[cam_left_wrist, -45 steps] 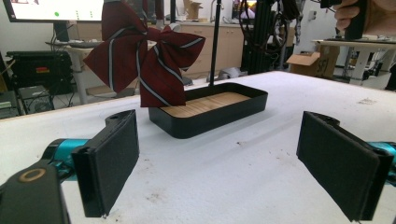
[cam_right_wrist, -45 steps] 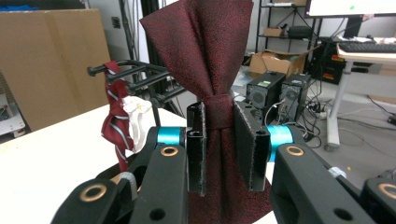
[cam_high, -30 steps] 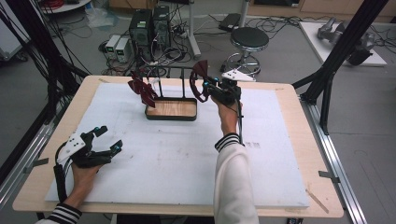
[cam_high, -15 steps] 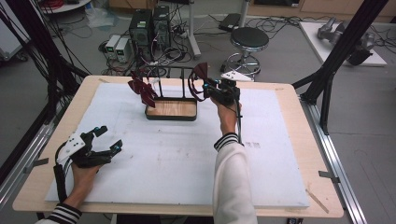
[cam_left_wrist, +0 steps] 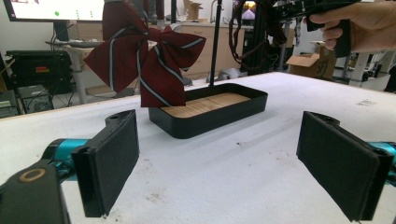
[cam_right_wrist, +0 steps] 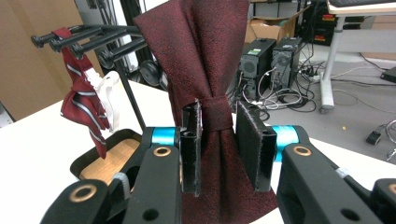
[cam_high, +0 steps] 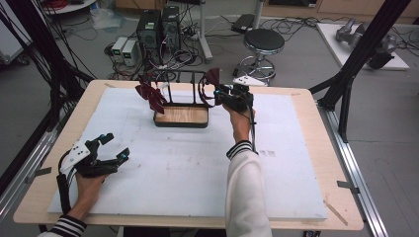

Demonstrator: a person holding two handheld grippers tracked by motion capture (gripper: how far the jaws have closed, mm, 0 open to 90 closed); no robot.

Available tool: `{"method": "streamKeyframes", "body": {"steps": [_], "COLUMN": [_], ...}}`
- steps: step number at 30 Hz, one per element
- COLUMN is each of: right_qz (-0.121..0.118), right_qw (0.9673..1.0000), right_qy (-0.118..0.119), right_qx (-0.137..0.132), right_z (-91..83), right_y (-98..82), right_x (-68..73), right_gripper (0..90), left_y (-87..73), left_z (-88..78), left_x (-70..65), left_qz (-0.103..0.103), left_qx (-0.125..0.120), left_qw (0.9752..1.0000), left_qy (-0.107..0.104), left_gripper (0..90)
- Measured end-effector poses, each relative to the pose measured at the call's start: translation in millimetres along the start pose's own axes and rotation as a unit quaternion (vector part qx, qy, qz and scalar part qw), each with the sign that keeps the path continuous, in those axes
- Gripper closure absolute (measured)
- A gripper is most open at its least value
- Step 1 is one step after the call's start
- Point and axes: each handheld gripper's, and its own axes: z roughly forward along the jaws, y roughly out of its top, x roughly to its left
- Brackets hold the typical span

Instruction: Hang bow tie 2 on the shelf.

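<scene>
White foam board (cam_high: pixel 197 173) is laid over the wooden table, and a black rack with a wood-lined tray (cam_high: pixel 181 116) is set at its far side. Hung from the rack's left pegs is a striped maroon bow tie (cam_left_wrist: pixel 140 58). At the right end, a plain maroon bow tie (cam_right_wrist: pixel 205 70) is pinched at its knot by the right gripper (cam_right_wrist: pixel 219 128) (its jaws have just been easing apart). The left gripper (cam_high: pixel 106 150) is rested on the board with jaws spread, nothing between them.

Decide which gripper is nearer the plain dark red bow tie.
Right. The right gripper has its jaws around the plain dark red bow tie; the left gripper hovers over the table's near left.
</scene>
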Motion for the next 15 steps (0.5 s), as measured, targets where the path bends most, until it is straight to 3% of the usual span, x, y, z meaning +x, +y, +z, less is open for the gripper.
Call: {"method": "streamKeyframes", "body": {"steps": [6, 11, 15], "right_qz": [-0.011, -0.010, -0.028], "right_qw": [0.9998, 0.9996, 0.9991], "right_qy": [0.003, 0.013, 0.006], "right_qx": [0.013, 0.022, 0.033], "right_z": [1.8, 2.6, 1.5], "right_y": [-1.3, -2.3, -1.2], "right_x": [-0.1, -0.2, 2.7], "right_gripper": [64.2, 43.5, 25.0], "left_y": [0.0, 0.1, 0.0], "left_z": [-0.2, -0.1, 0.0], "left_x": [0.1, 0.1, 0.1], "left_qz": [-0.001, -0.002, 0.000], "left_qx": [0.001, 0.001, 0.000], "left_qw": [1.0000, 1.0000, 1.0000], "left_qy": [0.000, 0.000, 0.000], "left_gripper": [13.5, 13.5, 13.5]}}
